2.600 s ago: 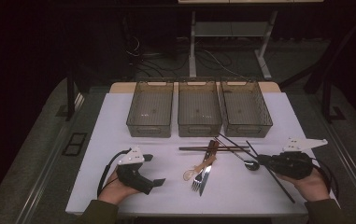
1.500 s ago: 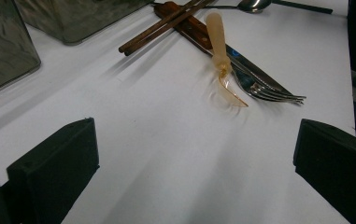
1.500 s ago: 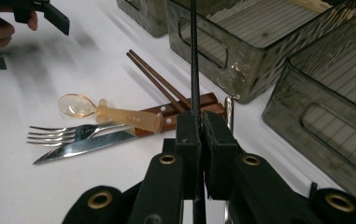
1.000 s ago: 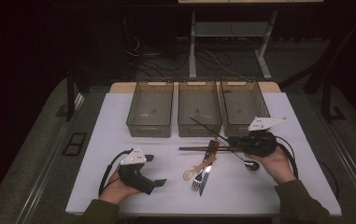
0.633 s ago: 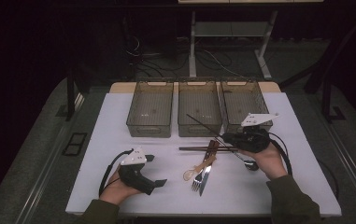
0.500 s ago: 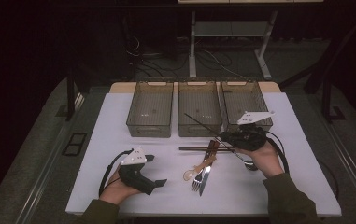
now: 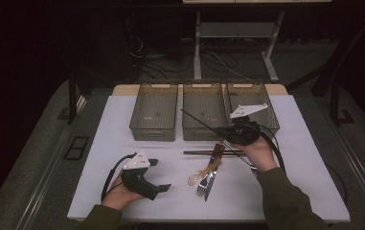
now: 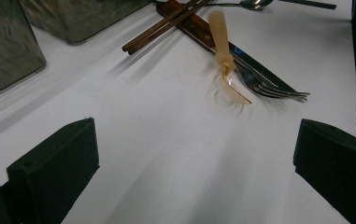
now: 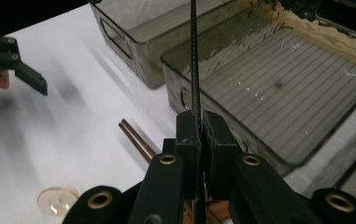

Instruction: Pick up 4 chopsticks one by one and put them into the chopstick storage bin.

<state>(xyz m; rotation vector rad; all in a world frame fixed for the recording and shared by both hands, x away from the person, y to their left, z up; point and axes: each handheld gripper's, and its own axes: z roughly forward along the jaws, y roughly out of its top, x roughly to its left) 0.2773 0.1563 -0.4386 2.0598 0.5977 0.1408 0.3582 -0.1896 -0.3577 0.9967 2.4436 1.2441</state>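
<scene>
From above, my right tongs (image 7: 228,130) have carried a black chopstick (image 7: 200,120) up off the worktop (image 7: 309,158) to the middle bin (image 7: 204,111) since a second ago; the sorting drop looks close. My left tongs (image 8: 189,168) gape empty, an amber spoon (image 8: 224,58) ahead of them. The right tongs' view shows them clamped on the chopstick, bin just beyond.

The high camera looks forward and down over my desk (image 7: 309,158). Each hand-held gripper's camera rides close, looking along my jaws. All three share the brown chopsticks (image 7: 204,153) (image 8: 166,25) (image 9: 136,140).
</scene>
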